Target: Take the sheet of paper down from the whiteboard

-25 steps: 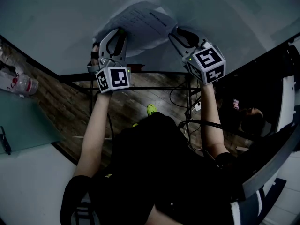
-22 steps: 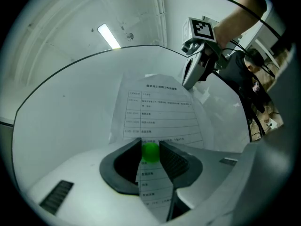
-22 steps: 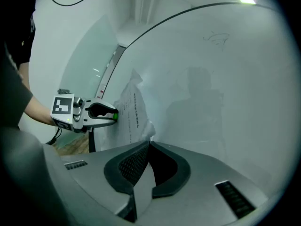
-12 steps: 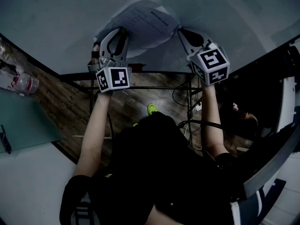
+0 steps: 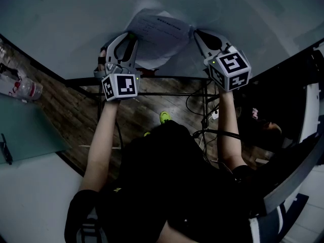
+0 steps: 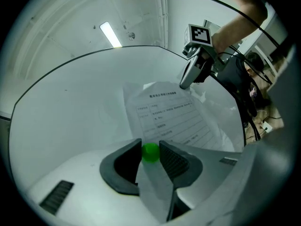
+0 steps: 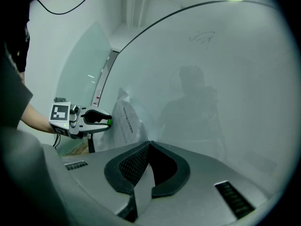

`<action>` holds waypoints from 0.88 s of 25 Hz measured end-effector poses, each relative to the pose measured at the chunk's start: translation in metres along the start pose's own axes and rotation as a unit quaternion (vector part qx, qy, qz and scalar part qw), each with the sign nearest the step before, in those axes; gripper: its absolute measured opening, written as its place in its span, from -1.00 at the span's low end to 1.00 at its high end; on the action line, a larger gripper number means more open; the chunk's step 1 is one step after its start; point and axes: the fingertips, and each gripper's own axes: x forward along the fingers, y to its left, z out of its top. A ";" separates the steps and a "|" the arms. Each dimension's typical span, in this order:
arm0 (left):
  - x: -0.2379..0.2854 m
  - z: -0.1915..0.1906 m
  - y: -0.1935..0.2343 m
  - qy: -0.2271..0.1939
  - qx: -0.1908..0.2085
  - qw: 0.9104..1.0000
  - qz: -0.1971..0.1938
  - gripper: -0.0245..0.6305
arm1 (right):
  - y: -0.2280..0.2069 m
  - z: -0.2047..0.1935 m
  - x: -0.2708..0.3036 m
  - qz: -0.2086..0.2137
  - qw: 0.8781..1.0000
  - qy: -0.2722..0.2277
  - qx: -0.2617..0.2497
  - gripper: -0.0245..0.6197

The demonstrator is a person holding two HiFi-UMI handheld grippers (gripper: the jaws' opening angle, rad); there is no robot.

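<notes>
Thin, floppy sheet of paper (image 5: pixel 159 34) tears easily; best held by edge. Now left hand-held gripper (image 6: pixel 150 146) squeezes green magnet (image 6: pixel 150 153); right hand-held gripper (image 7: pixel 149 142) pinches paper's side edge.

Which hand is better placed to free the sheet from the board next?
Left: the left tool grips the green magnet pinning the sheet; the right tool is shut on the sheet's edge.

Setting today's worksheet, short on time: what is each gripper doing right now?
Left gripper: closed on the green magnet.
Right gripper: closed, pinching the edge of the sheet of paper.
</notes>
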 end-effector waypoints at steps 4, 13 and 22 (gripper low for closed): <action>-0.007 -0.001 0.002 0.002 -0.002 1.000 0.003 -0.51 | 0.000 -0.002 0.001 0.001 1.000 0.001 0.003 -0.89; -0.019 0.007 0.007 -0.007 -0.001 1.000 0.004 -0.51 | 0.001 0.001 0.001 0.006 1.000 0.001 0.006 -0.89; -0.027 0.006 -0.002 -0.006 -0.007 1.000 -0.008 -0.51 | 0.012 0.002 -0.005 0.012 1.000 0.001 0.008 -0.89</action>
